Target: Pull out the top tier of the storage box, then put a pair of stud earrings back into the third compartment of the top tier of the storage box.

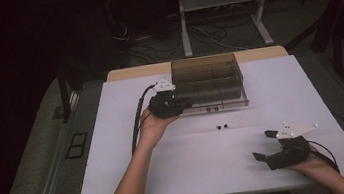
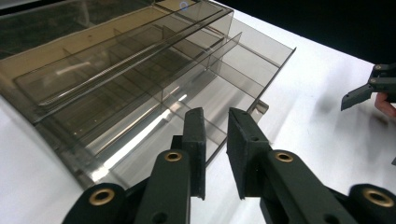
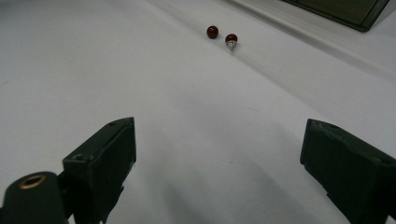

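Nearest the high camera, at about five o'clock on the white tabletop (image 1: 119,174), the right gripper (image 1: 263,145) rests in the person's hand with its two black jaws spread wide and nothing between them. Along those jaws in the right gripper view, bare table lies in the gap, and two small dark-red round beads (image 3: 219,35) sit well ahead at roughly twelve o'clock, close together but not touching; the right-hand one has a pale clear tip pointing down toward the gripper. From above, the same pair shows as two dark dots near the table's centre, just in front of the box and at about eleven o'clock from the right gripper.

At about eleven o'clock from the table's centre, the left gripper (image 1: 184,104) is held at the front left corner of the smoky transparent plastic organiser box (image 1: 208,79), which is split into compartments by thin dividers. In the left gripper view the left gripper's jaws stand close together with a narrow slit between the pads, and whether they pinch the box's thin front edge I cannot tell. The box looks empty.
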The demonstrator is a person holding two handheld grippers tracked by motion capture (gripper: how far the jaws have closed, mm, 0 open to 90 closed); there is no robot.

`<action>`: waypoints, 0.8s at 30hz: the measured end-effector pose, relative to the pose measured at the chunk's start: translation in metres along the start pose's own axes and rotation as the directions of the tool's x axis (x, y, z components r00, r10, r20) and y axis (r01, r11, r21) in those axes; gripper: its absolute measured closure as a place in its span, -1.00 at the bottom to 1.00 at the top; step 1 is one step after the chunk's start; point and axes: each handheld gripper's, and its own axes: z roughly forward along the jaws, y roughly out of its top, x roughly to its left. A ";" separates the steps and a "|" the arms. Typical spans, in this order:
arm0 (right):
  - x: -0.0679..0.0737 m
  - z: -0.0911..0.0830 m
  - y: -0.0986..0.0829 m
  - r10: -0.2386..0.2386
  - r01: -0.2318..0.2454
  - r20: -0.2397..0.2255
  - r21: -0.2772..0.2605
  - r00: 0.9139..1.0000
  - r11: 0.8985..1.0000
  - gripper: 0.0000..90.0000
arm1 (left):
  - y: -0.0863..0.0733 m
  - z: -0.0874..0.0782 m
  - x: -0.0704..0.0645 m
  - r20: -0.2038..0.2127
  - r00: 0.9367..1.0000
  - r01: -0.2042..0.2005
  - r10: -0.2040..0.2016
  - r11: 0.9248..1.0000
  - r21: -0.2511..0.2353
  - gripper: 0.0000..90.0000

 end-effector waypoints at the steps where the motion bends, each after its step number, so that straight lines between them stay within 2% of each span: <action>1: 0.000 0.000 0.000 -0.001 0.001 0.001 -0.001 1.000 1.000 -0.78 | -0.001 -0.002 0.000 0.001 1.000 0.009 -0.009 1.000 -0.010 0.68; 7: 0.001 0.001 0.000 0.001 -0.001 -0.003 0.000 1.000 1.000 -0.78 | -0.006 -0.016 0.003 0.012 0.999 0.035 -0.035 0.999 -0.017 0.53; 14: 0.000 0.001 0.000 -0.001 0.001 -0.003 -0.002 1.000 1.000 -0.78 | -0.016 -0.027 0.003 -0.004 1.000 0.027 -0.027 1.000 -0.006 0.37; 16: 0.000 0.001 0.000 -0.001 0.001 -0.003 0.000 1.000 1.000 -0.78 | -0.020 -0.031 0.003 -0.011 1.000 0.025 -0.025 1.000 -0.002 0.30; 24: 0.000 0.001 0.000 -0.003 0.003 -0.002 0.003 1.000 1.000 -0.78 | -0.035 -0.047 0.000 -0.036 0.999 0.022 -0.023 0.999 -0.033 -0.12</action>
